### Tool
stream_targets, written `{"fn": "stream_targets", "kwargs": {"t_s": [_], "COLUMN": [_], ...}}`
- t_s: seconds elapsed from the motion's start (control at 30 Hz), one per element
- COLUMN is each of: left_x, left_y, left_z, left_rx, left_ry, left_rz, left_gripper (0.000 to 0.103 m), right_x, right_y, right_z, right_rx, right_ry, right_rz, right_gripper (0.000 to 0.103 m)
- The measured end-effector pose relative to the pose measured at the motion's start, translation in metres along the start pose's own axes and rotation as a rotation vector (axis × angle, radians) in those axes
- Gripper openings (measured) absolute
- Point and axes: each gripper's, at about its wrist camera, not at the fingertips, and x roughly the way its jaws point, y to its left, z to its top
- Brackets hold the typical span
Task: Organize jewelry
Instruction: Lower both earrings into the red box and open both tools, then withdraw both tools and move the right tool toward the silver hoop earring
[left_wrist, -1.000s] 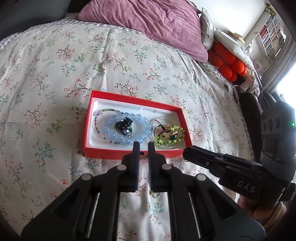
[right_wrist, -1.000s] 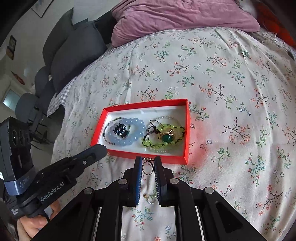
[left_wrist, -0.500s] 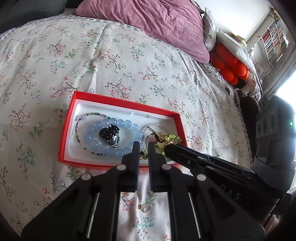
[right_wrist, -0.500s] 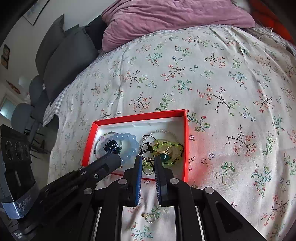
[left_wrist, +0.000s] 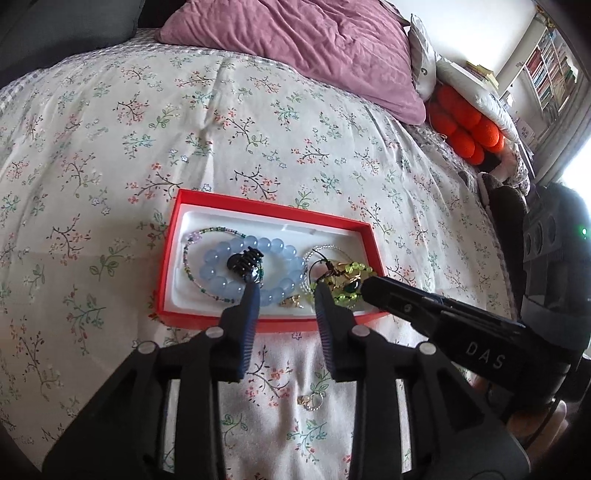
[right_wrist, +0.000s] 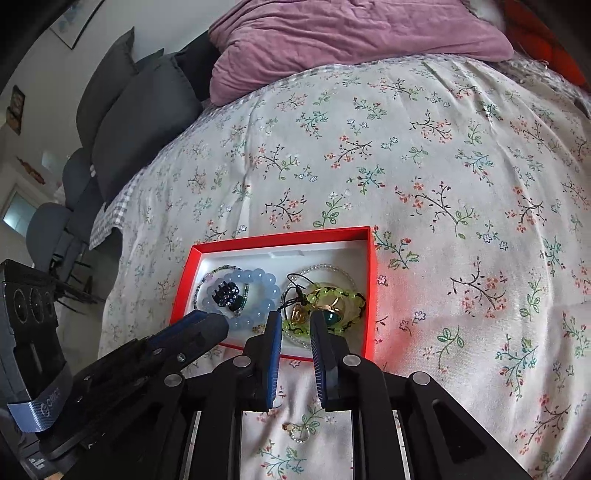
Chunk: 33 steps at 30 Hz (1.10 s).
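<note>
A floral bedspread (left_wrist: 258, 122) covers the bed and fills most of both views, with a mauve pillow (left_wrist: 314, 48) at its far end, grey cushions (right_wrist: 129, 110) off the left edge and a cluster of orange balls (left_wrist: 465, 129) to the right. On the spread lies a shallow red box (left_wrist: 273, 211) with a white lining, its long side facing the two tools. The left gripper (left_wrist: 286, 290) stands with its jaws spread wide, empty, the tips reaching over the near wall of the box, one tip over the blue beads and the other at the green ones. The right gripper (right_wrist: 294, 318) also gapes, holding nothing, its tips over the right half of the box; in the left view its body crosses from the right with its tip at the green jewelry. Inside the box, the left half holds a pale blue bead bracelet (left_wrist: 275, 243) ringed by a thin beaded strand (left_wrist: 207, 230), with a dark hair clip (left_wrist: 247, 258) lying in the middle of the bracelet. The right half holds a yellow-green bead bracelet (right_wrist: 332, 293) tangled with a black cord, a gold ring (right_wrist: 297, 314) and a green stone (right_wrist: 331, 320). A small gold piece (left_wrist: 290, 302) lies by the near wall between the left fingertips. Outside the box, on the spread just below the grippers, rests a small ring trinket (right_wrist: 297, 432).
</note>
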Motion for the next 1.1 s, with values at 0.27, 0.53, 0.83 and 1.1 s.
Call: {"fn": "stream_targets", "kwargs": {"t_s": [0.27,0.53,0.83,1.1], "left_x": [-0.015,-0.017,-0.013,-0.007], "left_y": [0.004,0.015,0.033,0.036], "left_z": [-0.016,-0.042,-0.067,-0.076], "left_rx": [0.081,0.140,0.132,0.157], "left_ry": [0.003,0.062,0.155,0.203], "left_rz": [0.082,0.155,0.226,0.250], "left_gripper": [0.064,0.078,0.083,0.083], "right_x": [-0.016,-0.020,0.001,0.020], "right_y": [-0.009,-0.008,0.002,0.006], "right_z": [-0.012,-0.039,-0.089,-0.106], "right_rx": [-0.035,-0.132,-0.368,-0.459], "right_ry": [0.005,0.033,0.120,0.166], "right_rz": [-0.028,-0.072,-0.140,-0.176], "right_gripper": [0.031,0.068,0.068,0.068]}}
